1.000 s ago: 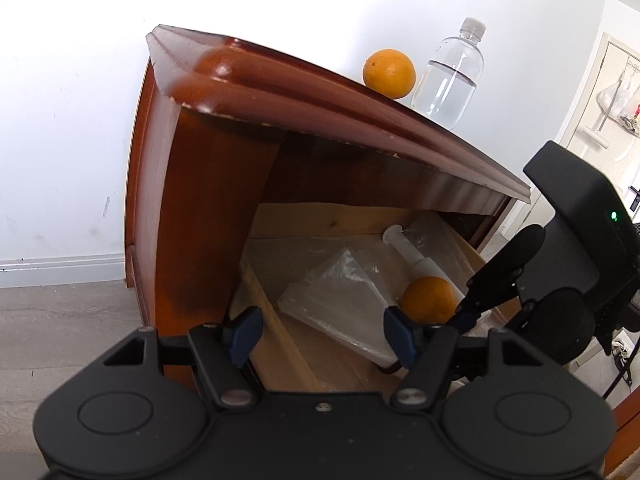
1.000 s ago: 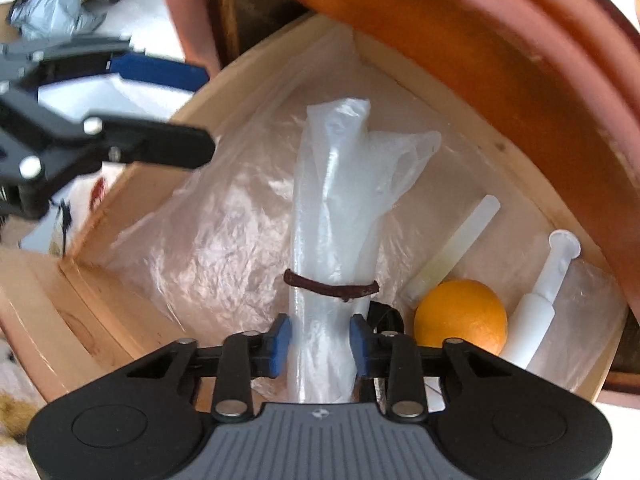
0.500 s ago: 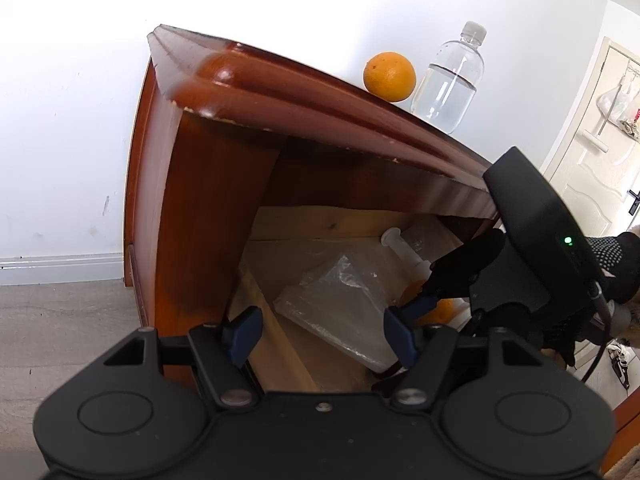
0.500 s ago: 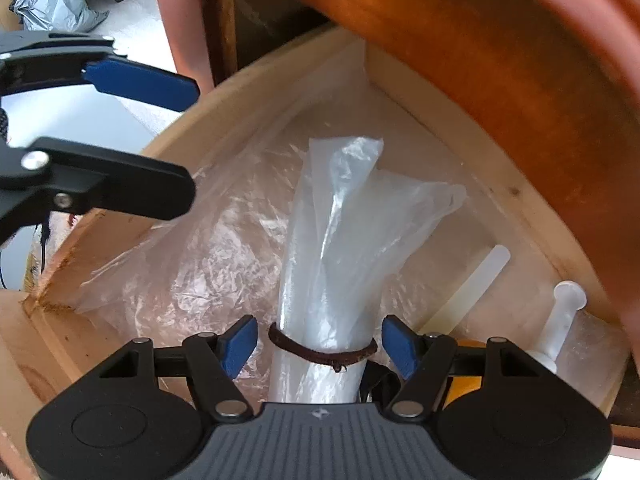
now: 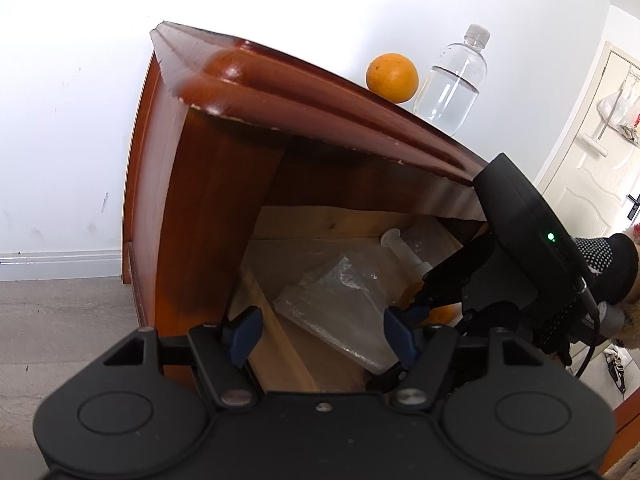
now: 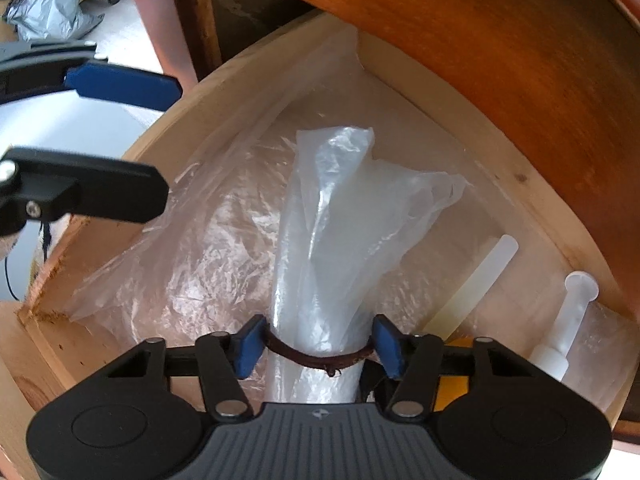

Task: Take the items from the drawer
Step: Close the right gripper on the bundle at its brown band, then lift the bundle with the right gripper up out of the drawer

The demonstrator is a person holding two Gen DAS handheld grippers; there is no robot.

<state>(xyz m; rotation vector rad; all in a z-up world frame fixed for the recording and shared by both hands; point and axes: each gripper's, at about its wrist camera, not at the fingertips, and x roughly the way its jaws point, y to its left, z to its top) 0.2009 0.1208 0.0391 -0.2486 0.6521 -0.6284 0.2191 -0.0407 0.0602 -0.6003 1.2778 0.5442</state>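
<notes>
Left wrist view: left gripper (image 5: 320, 334) hovers outside the open drawer (image 5: 276, 344) of a red-brown nightstand (image 5: 200, 184), fingers spread wide with nothing between them; judged to be on standby, leaving the drawer mouth free for the other tool. The right gripper (image 5: 424, 308) reaches in from the right side, its tips over the drawer contents. On the nightstand top: one orange (image 5: 392, 77) and one water bottle (image 5: 452, 80), standing just beside each other. Inside the drawer: a clear plastic bag roll (image 5: 340, 304), one white syringe-like dispenser (image 5: 404, 248) near the back wall, and a second orange (image 5: 442, 314), mostly hidden behind the right gripper. Right wrist view: right gripper (image 6: 318, 346) straddles the bag roll (image 6: 324, 240) at the brown band (image 6: 320, 360) that ties it; the blue pads (image 6: 250, 344) sit close beside the roll on both sides, but whether they press it I cannot tell, so the grasp is unconfirmed. The band zone is likely chosen as the firmest part of a soft, slippery bundle. The roll lies on a loose plastic sheet (image 6: 192, 256) lining the drawer floor. Count here: one roll, one pale stick (image 6: 476, 284), one dispenser (image 6: 560, 332), one orange sliver (image 6: 452, 388) under the gripper body. All drawer items are still inside.
</notes>
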